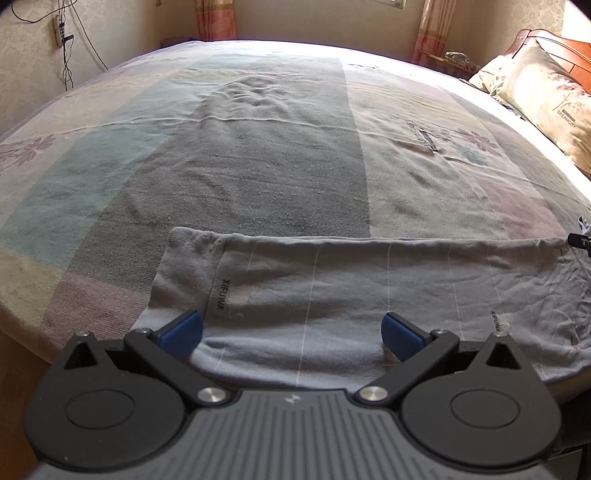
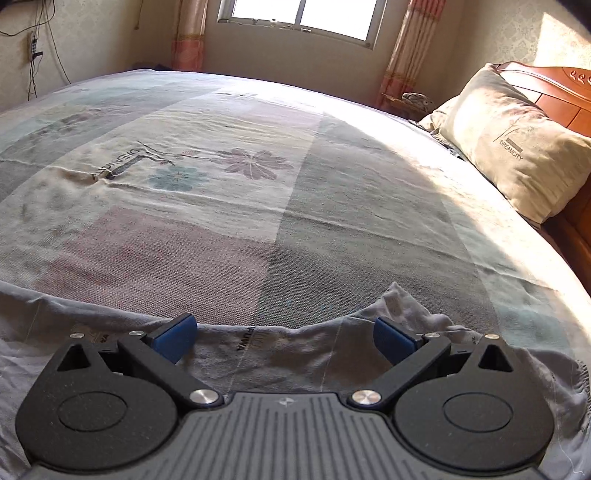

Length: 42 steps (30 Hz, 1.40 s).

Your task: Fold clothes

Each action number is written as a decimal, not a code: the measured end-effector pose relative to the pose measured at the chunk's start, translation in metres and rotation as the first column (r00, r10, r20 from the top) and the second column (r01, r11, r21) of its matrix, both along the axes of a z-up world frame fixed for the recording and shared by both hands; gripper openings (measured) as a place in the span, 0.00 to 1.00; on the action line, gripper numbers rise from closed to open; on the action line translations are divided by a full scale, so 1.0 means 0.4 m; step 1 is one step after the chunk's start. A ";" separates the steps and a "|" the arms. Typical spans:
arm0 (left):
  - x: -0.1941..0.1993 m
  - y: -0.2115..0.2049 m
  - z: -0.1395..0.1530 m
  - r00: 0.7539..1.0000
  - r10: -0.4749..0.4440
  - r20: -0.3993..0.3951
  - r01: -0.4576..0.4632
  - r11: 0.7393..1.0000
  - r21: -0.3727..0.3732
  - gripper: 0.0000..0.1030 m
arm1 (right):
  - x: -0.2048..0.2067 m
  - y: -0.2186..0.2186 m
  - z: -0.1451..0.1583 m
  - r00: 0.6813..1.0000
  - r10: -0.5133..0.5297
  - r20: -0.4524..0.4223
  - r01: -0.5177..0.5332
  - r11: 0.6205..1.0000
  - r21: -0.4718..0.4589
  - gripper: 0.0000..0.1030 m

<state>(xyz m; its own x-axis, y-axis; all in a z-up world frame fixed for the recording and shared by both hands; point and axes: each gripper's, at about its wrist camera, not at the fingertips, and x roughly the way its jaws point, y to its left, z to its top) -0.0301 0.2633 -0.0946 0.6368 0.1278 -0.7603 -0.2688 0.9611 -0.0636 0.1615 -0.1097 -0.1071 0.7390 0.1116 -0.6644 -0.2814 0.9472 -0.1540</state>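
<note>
Your left tongs (image 1: 291, 330) are spread wide, blue pads (image 1: 183, 330) far apart, with nothing between them. They hang just above the grey garment (image 1: 369, 291), which lies flat on the bed (image 1: 258, 147) directly under and ahead of them. The cloth carries thin white stripes and the printed word XIFUWA in two places, one close to each pad. Its far edge runs straight across just beyond the tips; the folded end lies ahead of the left pad, and the rumpled part spreads off past the right pad.

Your right tongs (image 2: 284, 338) are equally wide open and grip nothing. Beneath them lies the crumpled end of the same grey garment (image 2: 295, 354), its wavy edge passing between the two blue pads (image 2: 173, 336), with a small peak of cloth rising just ahead of the right pad.

Beyond both pairs of tongs the patchwork bedsheet (image 2: 221, 240) stretches away bare, printed with flowers and lettering, and creased but with nothing on it to block you. One pillow (image 2: 517, 147) marked DREAMCITY sits far off to the right against a wooden headboard (image 2: 565, 96). Straight ahead at the far wall stands one window (image 2: 299, 16) with two curtains (image 2: 404, 55) at its sides. Cables (image 2: 35, 59) hang on the wall far to the left. In the left view, a dark tip of the other tool (image 1: 580, 242) shows at the garment's right corner.
</note>
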 end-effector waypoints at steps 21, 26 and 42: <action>-0.004 0.021 -0.007 0.999 0.027 0.047 -0.025 0.999 -0.037 0.99 | -0.173 -0.074 -0.026 0.989 -0.036 -0.146 0.055 0.989 0.135 1.00; -0.001 -0.003 0.009 1.000 0.002 0.013 -0.002 1.000 0.000 0.99 | -0.171 -0.083 -0.029 0.991 -0.013 -0.135 0.031 0.991 0.132 1.00; 0.024 -0.260 -0.012 0.960 -0.278 -0.032 0.278 0.961 -0.010 0.99 | -0.273 -0.107 0.015 0.992 0.063 -0.113 -0.053 0.994 0.090 1.00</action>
<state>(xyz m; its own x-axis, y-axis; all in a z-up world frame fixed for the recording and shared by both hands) -0.0206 0.1592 -0.0992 0.6215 -0.0551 -0.7815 0.0069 0.9979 -0.0648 0.0521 -0.1524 -0.1009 0.6485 0.2131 -0.7308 -0.3473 0.9371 -0.0349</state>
